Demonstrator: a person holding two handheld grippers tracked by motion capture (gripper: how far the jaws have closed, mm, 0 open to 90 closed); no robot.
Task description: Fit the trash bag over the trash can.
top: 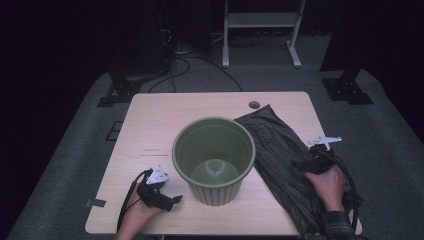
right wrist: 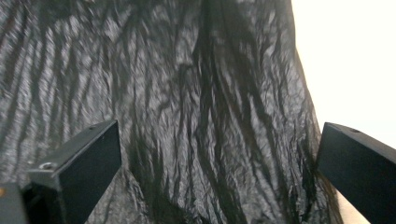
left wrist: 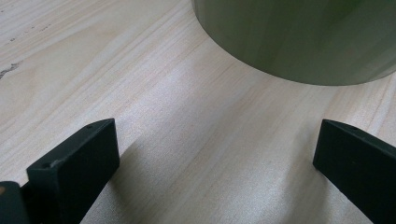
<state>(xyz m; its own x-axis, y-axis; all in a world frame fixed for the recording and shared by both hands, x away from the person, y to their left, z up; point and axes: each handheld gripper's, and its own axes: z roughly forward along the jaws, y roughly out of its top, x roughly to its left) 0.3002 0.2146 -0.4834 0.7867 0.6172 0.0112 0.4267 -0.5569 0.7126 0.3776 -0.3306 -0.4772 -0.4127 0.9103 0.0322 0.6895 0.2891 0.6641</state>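
Crinkled black plastic bag [top: 285,165], one, spread flat along the right side of the pale wooden table [top: 150,125], near end at the front edge, far corner just beside the small round hole [top: 254,105] by the back edge. Over its near part, right gripper [top: 300,164], jaws wide, bag creases [right wrist: 210,116] between them, bare tabletop to one side. At front left, left gripper [top: 176,199], jaws wide too, holding nothing, bare wood between them. Just beyond, one ribbed olive-green plastic bin [top: 214,159], upright at centre, touching the bag's left edge. Open wood left and behind. Two grippers in all.
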